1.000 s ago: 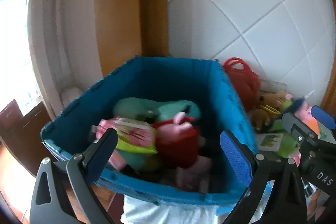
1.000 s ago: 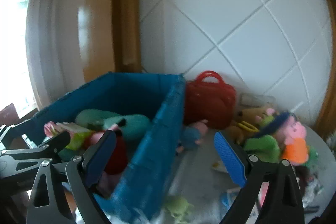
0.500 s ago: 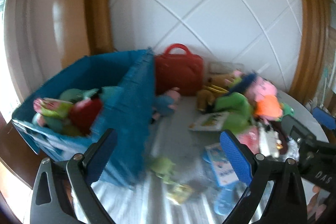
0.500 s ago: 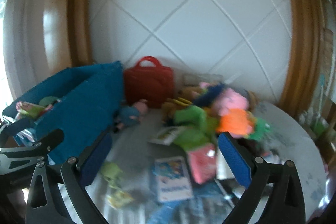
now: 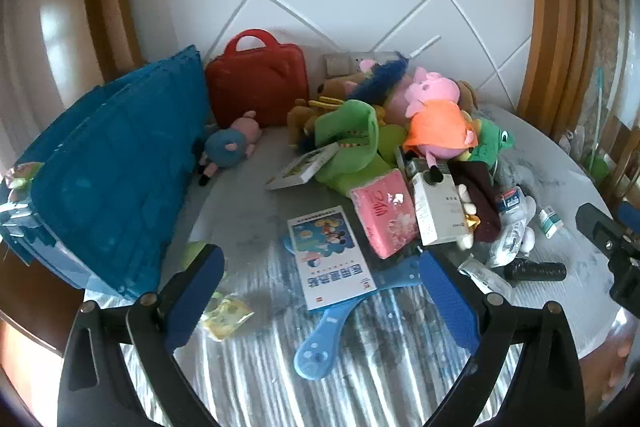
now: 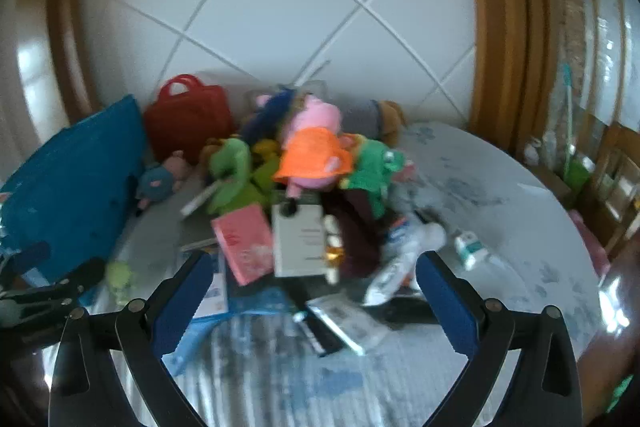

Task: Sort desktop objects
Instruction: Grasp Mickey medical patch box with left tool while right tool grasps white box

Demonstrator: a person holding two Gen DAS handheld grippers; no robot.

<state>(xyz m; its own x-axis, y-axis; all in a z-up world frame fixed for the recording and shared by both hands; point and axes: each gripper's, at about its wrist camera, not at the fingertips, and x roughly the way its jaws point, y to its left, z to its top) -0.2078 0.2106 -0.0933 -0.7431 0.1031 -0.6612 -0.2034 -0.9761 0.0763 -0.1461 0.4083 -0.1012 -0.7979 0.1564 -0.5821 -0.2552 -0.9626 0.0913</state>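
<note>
- Left tongs [image 5: 318, 291]: jaws wide apart, nothing between them, above the booklet [image 5: 330, 255] and the blue paddle [image 5: 320, 343] under it.
- Right tongs [image 6: 310, 291]: also spread wide and empty, over the white box [image 6: 298, 243] and pink pack [image 6: 244, 241]; this view is blurred, so the small flat items just ahead can't be named with confidence.
- The counter [image 5: 400, 379] carries most of the clutter: a heap of plush toys [image 5: 400, 123], a red case [image 5: 258, 83] standing against the wall, and a black tube [image 5: 534, 271] lying flat.
- The blue bin [image 5: 112, 183] stands at the counter's left edge; a scrap of colour shows at its rim, so some things seem stowed already.
- Judgement: sorting is partly done; most items remain.
- The booklet lies flat, long axis running away from the tongs; the paddle's handle points toward them.
</note>
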